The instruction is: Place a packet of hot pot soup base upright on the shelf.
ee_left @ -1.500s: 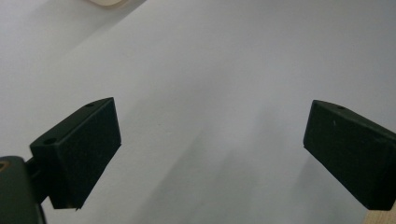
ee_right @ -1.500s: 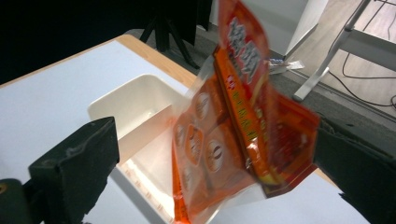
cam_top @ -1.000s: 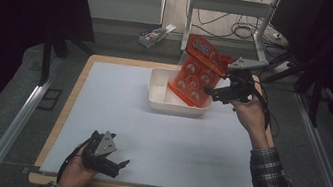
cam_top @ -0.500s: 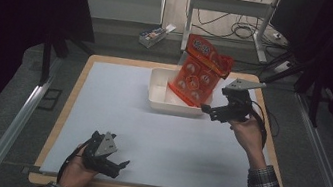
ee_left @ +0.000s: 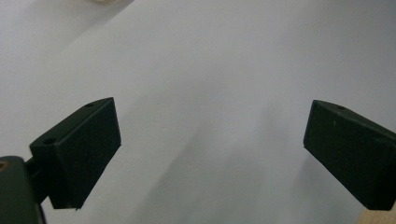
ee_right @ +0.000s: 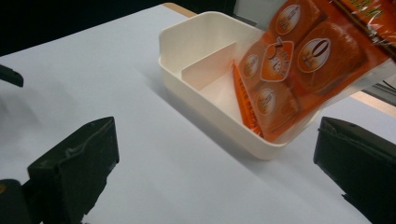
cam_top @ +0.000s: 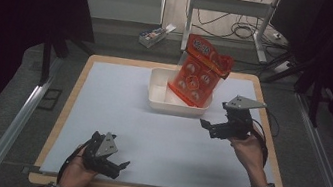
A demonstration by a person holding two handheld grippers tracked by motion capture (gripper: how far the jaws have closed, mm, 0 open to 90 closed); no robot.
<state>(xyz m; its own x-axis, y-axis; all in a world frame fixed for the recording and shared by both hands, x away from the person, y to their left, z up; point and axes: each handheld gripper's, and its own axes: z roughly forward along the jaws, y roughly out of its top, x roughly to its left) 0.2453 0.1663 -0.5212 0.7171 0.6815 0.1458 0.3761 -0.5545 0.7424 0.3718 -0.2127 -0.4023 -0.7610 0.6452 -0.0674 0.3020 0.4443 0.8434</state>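
An orange snack bag [cam_top: 200,73] stands tilted in the right compartment of a white divided bin [cam_top: 163,104] at the back middle of the table. My right gripper [cam_top: 207,127] is open, just in front and to the right of the bin, apart from the bag. In the right gripper view the bag [ee_right: 299,70] leans over the bin's [ee_right: 187,60] far end, between and beyond my open right gripper [ee_right: 215,172]. My left gripper [cam_top: 120,167] rests near the front edge, open. The left gripper [ee_left: 212,154] has nothing between its jaws, just the white mat.
A white mat [cam_top: 116,111] covers the wooden table [cam_top: 61,122]. The bin's left compartment [ee_right: 208,51] holds nothing. A small box [cam_top: 156,33] and cables [cam_top: 245,30] lie on the floor behind the table. Metal rails [cam_top: 18,120] run along both sides.
My right gripper has let go of the orange bag and drawn back toward the front of the table. The bag stays leaning in the bin. The left gripper has hardly moved.
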